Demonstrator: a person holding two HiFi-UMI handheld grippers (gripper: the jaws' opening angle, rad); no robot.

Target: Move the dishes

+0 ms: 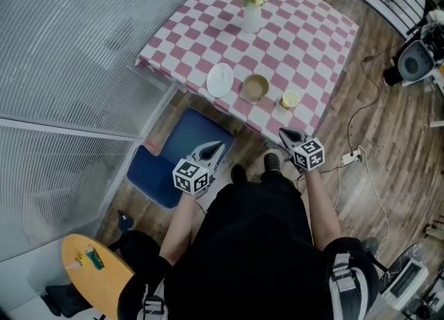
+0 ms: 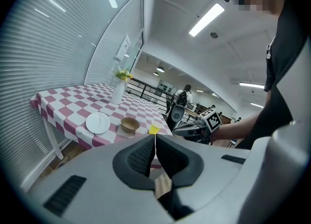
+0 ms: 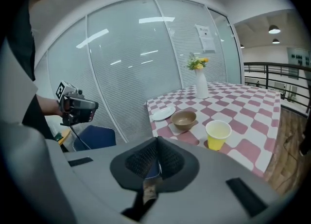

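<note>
A white plate (image 1: 220, 79), a tan bowl (image 1: 255, 88) and a yellow cup (image 1: 289, 98) stand in a row near the front edge of the table with the pink-and-white checked cloth (image 1: 305, 41). The plate (image 2: 97, 122), bowl (image 2: 129, 124) and cup (image 2: 154, 130) also show in the left gripper view, and the plate (image 3: 164, 113), bowl (image 3: 184, 119) and cup (image 3: 218, 134) in the right gripper view. My left gripper (image 1: 217, 146) is shut and empty, short of the table over a blue seat. My right gripper (image 1: 285, 132) is shut and empty, just short of the table edge below the cup.
A white vase with yellow flowers (image 1: 251, 5) stands mid-table. A blue chair seat (image 1: 182, 155) sits below the table's front edge. Ribbed glass wall (image 1: 76, 55) runs along the left. Cables and a power strip (image 1: 349, 156) lie on the wooden floor at right. A small round yellow table (image 1: 90, 270) stands behind.
</note>
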